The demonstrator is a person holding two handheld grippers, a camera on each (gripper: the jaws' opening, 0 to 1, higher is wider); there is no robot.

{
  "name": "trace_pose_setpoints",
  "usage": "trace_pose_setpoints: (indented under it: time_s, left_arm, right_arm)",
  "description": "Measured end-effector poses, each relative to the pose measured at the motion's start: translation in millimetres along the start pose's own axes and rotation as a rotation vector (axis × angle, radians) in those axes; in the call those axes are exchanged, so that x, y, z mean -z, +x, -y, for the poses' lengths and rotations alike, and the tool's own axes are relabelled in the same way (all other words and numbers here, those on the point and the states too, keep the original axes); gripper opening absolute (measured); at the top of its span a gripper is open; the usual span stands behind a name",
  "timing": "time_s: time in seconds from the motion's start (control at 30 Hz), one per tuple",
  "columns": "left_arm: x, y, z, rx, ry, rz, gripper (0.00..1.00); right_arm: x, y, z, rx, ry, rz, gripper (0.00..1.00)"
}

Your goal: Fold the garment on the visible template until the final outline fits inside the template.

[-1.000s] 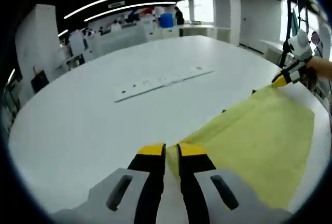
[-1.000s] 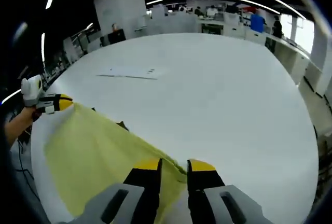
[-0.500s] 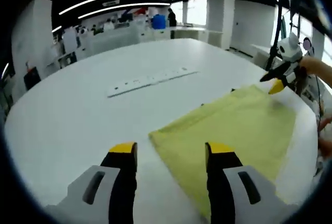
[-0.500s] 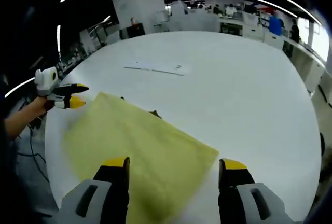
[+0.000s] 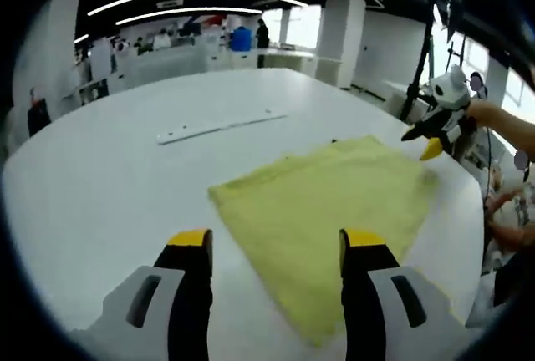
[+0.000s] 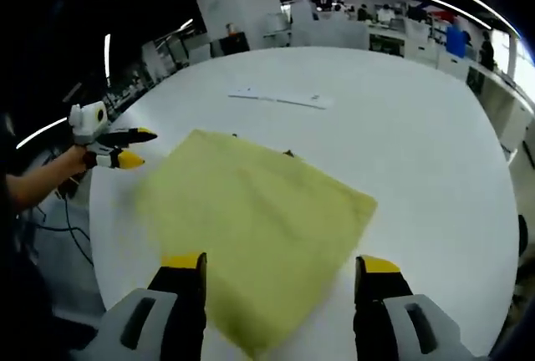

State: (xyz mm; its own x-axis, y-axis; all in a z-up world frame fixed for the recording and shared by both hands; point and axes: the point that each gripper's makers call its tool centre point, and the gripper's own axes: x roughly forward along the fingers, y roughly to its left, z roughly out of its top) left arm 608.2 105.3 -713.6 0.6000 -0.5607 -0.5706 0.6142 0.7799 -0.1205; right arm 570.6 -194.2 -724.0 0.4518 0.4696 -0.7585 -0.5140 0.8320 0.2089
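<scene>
Folded garment laid flat on worktop, between spread-jawed left tool and right tool; nothing gripped.

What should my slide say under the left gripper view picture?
Open left gripper above a folded yellow garment lying flat on a white table.

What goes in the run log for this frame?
left gripper: open, above garment | right gripper: open, above garment | garment: yellow, flat on table, released | template: cannot tell
</scene>
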Motion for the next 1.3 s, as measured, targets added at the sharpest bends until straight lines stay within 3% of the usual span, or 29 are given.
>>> trace_pose_setpoints:
  time_s: [0.3, 0.43, 0.77, 0.97, 1.3]
  left_arm:
    - [17.7, -17.7, 21.9, 0.033, 0.016, -0.013, 0.58]
    - [24.6, -21.8, 26.4, 0.042, 0.001, -0.003, 0.55]
    - [53.9, -30.2, 34.8, 0.048, -0.024, -0.016, 0.52]
    - [73.8, -33.8, 35.7, 0.048, -0.054, -0.05, 0.45]
    - [81.1, -36.1, 35.5, 0.058, -0.094, -0.049, 0.29]
  right_arm:
    - [24.2, -19.2, -17.2, 0.008, -0.048, 0.002, 0.6]
    - [38.7, -23.8, -26.9, -0.032, -0.046, 0.007, 0.54]
    - [68.2, -24.4, -16.0, -0.005, -0.074, -0.022, 0.4]
    - [84.8, -19.5, -14.1, 0.001, -0.092, -0.052, 0.23]
    - [88.3, -13.4, -12.8, -0.006, -0.095, -0.021, 0.06]
